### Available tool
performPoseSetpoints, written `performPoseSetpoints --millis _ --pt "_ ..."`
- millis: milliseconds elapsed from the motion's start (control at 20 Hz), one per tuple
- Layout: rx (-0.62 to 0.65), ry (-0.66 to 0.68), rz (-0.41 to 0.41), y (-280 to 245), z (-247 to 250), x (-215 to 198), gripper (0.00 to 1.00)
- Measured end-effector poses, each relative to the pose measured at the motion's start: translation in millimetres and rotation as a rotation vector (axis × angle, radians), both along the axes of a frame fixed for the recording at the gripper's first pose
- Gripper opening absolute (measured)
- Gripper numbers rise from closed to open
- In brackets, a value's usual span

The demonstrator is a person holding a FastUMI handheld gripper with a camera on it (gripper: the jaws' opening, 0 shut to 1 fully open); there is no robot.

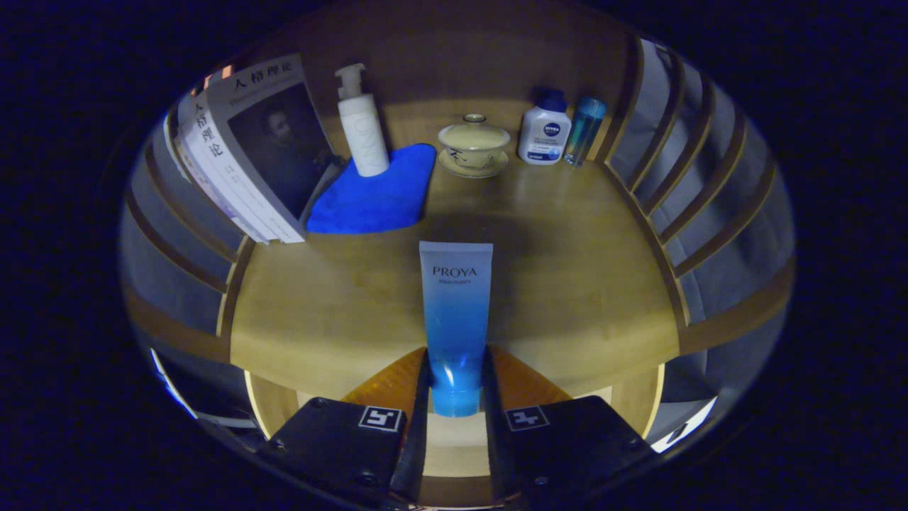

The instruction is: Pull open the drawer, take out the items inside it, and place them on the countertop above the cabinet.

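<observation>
A blue tube (455,312) with a white top end stands upright between my fingers, cap end down. My gripper (456,380) is shut on its lower part, both fingers pressing its sides. The tube hangs over the front edge of the wooden countertop (567,284), which spreads out beyond the fingers. Below the fingers a pale wooden strip (454,443) of the cabinet shows; I cannot tell whether it is the drawer.
At the back of the countertop stand a white pump bottle (362,128) on a blue cloth (376,191), a lidded cup on a saucer (473,145), a white lotion bottle (544,131) and a slim teal bottle (584,131). Books (248,156) lean at the back left. Slatted rails (695,177) fence both sides.
</observation>
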State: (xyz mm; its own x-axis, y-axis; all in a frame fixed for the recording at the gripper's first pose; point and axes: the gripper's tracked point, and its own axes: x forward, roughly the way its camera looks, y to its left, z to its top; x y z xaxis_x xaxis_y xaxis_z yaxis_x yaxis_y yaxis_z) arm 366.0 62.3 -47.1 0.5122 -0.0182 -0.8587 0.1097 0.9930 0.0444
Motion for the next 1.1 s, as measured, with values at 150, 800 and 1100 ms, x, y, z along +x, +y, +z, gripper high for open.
performPoseSetpoints --millis 150,800,1100 --pt "0.006 0.030 -0.012 -2.4 -9.9 4.6 0.39" --pt "0.000 0.047 -0.026 -5.3 -16.8 8.9 0.47" --pt "0.002 0.004 -0.038 -4.6 -3.8 4.3 0.57"
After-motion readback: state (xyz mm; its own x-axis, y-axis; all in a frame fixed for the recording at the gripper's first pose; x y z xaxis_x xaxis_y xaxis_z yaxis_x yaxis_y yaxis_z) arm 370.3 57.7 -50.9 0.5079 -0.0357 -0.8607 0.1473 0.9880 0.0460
